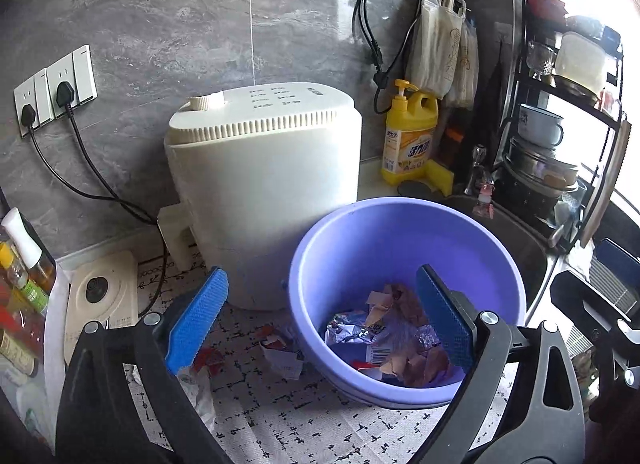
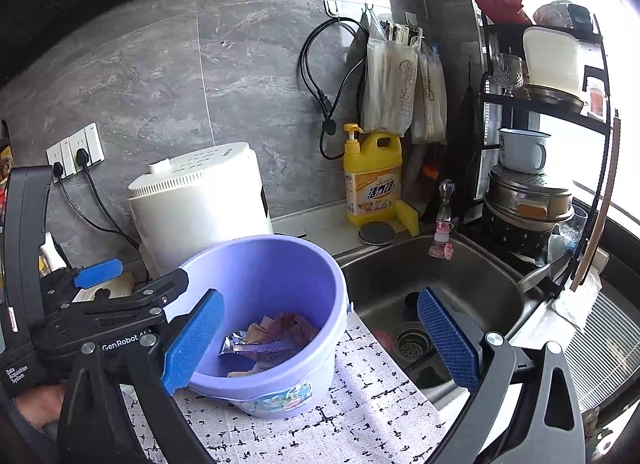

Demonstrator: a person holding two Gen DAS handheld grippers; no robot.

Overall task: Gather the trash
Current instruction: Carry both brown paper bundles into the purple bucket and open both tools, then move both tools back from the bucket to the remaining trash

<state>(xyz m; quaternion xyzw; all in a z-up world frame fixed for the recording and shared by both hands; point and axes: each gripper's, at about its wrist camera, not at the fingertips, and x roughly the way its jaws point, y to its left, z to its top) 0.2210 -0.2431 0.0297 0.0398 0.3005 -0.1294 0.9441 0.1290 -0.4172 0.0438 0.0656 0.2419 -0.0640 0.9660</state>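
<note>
Blue-padded left claw (image 1: 320, 320) and right claw (image 2: 320, 344) both gape wide, empty, over the purple bucket (image 1: 400, 224).

Counter (image 1: 372, 180) ran along grey wall; patterned mat (image 1: 304, 420) covered its near part. On mat: purple basin (image 1: 404, 232) at centre, white appliance (image 1: 260, 200) touching it at 10 o'clock, loose wrappers (image 1: 280, 352) at 8 o'clock. Yellow detergent bottle (image 1: 410, 136) stood on bare counter at 1 o'clock.
</note>
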